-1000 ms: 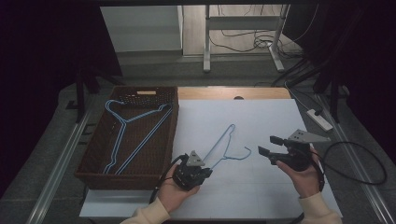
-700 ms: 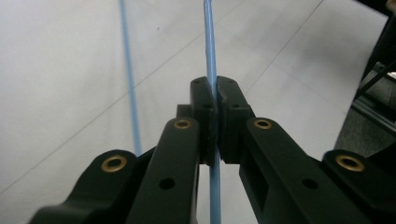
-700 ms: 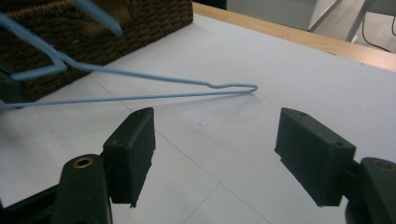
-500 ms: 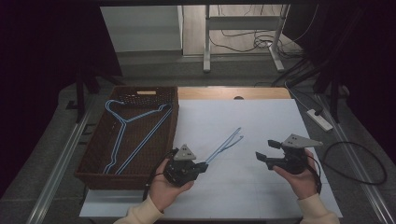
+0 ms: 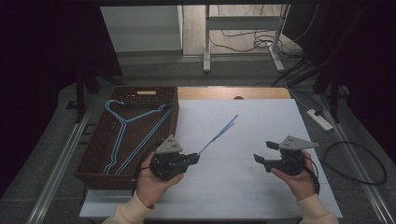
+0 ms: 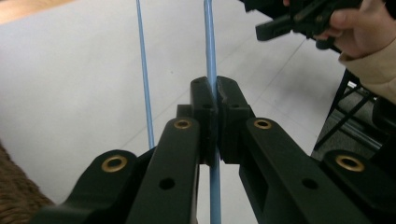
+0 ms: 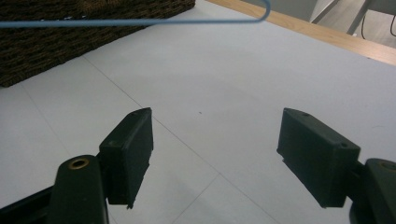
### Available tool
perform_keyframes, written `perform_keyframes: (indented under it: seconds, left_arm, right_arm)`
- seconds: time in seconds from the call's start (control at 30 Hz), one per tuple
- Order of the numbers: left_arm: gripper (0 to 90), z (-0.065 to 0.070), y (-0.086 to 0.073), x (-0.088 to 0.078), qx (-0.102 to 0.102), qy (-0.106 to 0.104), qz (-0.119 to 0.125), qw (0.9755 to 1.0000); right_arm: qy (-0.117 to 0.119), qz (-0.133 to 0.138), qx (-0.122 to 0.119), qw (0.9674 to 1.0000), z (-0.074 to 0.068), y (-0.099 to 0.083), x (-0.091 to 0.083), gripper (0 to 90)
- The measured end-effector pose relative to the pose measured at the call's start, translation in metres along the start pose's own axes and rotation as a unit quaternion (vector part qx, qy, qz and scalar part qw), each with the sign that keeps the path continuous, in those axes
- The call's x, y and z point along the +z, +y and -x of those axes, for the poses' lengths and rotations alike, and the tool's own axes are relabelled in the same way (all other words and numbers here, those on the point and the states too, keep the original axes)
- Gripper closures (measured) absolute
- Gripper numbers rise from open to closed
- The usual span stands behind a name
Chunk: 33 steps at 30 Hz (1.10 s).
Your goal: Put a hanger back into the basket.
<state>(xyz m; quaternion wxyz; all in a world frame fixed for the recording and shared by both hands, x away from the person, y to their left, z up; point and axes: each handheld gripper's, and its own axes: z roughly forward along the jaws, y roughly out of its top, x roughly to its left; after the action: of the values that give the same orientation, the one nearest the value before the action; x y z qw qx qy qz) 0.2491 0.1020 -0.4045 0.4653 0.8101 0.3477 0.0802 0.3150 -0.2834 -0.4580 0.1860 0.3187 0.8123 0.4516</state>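
A light blue wire hanger (image 5: 219, 134) hangs in the air over the white table, slanting up and to the right. My left gripper (image 5: 194, 158) is shut on its lower end. In the left gripper view the wire (image 6: 208, 42) runs straight up between the closed jaws (image 6: 214, 95). My right gripper (image 5: 263, 151) sits low at the right, open, apart from the hanger. Its jaws (image 7: 219, 149) have just been opening and nothing is between them. The hanger's hook (image 7: 140, 22) passes above and beyond them. The right gripper (image 6: 280, 25) also shows far off in the left gripper view.
A brown wicker basket (image 5: 93, 154) stands at the table's left, with another blue hanger (image 5: 126, 121) lying in it. A white sheet (image 5: 243, 186) covers the table, with a wooden edge (image 5: 261, 93) behind it. A power strip (image 5: 320, 120) and cables lie on the floor at the right.
The hanger lay flat on the sheet with the left gripper on it. It has risen and swung left with the left hand, away from the right gripper, which stayed nearly in place.
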Motion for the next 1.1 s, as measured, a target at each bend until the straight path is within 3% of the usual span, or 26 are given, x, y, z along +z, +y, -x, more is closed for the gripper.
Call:
perform_keyframes:
  seconds: [0.27, 0.53, 0.93, 1.1]
  left_arm:
    - [87.0, -0.013, 0.012, -0.024, 0.003, 0.008, 0.033, 0.9994]
    - [87.0, -0.035, 0.021, -0.049, -0.007, 0.013, 0.078, 0.9968]
    - [87.0, -0.067, 0.018, -0.072, -0.025, 0.039, 0.093, 0.9946]
    - [87.0, -0.088, 0.011, -0.082, -0.035, 0.057, 0.096, 0.9931]
  right_arm:
    - [-0.001, 0.001, 0.009, 1.0, 0.001, -0.003, 0.0, 26.2]
    - [-0.002, -0.005, 0.005, 1.0, 0.0, -0.004, 0.002, 25.8]
    - [-0.006, -0.012, 0.002, 0.9999, 0.0, -0.005, 0.004, 25.2]
    - [-0.007, -0.014, 0.001, 0.9999, -0.001, -0.005, 0.004, 25.1]
